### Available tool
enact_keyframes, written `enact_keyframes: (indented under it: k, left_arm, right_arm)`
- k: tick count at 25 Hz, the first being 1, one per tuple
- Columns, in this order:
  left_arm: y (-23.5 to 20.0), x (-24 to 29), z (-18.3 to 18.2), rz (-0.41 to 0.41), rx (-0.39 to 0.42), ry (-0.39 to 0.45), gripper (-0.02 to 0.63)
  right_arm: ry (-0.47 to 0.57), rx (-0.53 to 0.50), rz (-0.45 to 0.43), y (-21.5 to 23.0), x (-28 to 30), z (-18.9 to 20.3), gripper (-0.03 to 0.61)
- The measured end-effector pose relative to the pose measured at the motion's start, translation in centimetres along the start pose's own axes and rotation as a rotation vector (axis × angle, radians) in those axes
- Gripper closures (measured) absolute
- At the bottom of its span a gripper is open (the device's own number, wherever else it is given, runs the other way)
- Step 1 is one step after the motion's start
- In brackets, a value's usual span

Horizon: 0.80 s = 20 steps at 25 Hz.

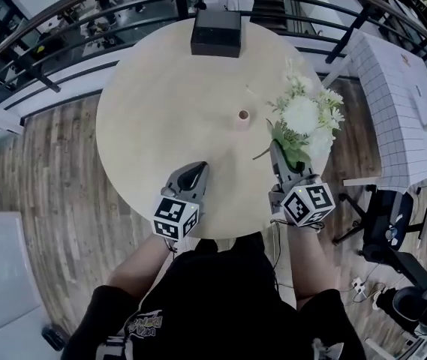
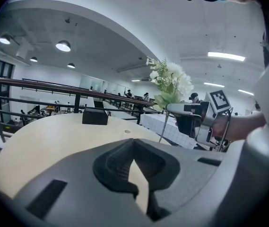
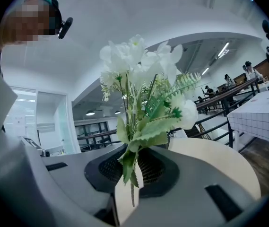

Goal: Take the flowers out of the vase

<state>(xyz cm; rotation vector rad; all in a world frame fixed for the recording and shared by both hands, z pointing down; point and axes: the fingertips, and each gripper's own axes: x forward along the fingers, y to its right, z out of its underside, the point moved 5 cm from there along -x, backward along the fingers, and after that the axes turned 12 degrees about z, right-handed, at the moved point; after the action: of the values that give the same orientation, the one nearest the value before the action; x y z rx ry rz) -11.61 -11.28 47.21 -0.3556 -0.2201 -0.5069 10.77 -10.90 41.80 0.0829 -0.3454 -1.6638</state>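
I have the flowers [image 1: 303, 118] pinched by their stems in my right gripper [image 1: 281, 156], held up over the right edge of the round table [image 1: 160, 88], so I judge the pulling-out done. I cannot pick out a vase, only a small round thing [image 1: 243, 115] at the table's centre. My left gripper [image 1: 192, 175] is closed on nothing at the table's near edge.

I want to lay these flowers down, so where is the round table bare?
Most of the round table is bare: the whole left half, and the middle between the black box at the far edge and the left gripper. Only the right side is crowded, where the flowers in the right gripper hang by the small round object.
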Motion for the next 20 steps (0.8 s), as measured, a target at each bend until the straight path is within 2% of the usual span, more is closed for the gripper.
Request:
enact_keyframes:
  k: [4,11,16,20]
  left_arm:
    - [1.3,-2.0,1.4,0.050,0.008,-0.026,0.607]
    - [4.1,-3.5,3.1,0.096,-0.026,-0.057,0.607]
    - [7.3,-4.2,3.9,0.081,-0.018,-0.049,0.607]
    - [10.8,-3.4,3.6,0.052,-0.012,-0.021,0.607]
  right_arm:
    - [-0.007,0.008,0.020,-1.8,-2.5,1.4,0.506]
    - [-0.031,0.034,0.022,-3.3,-6.5,2.8,0.506]
    - [-0.035,0.032,-0.016,-3.2,-10.3,3.3,0.506]
    - [-0.041,0.030,-0.070,-1.6,-12.8,3.0,0.506]
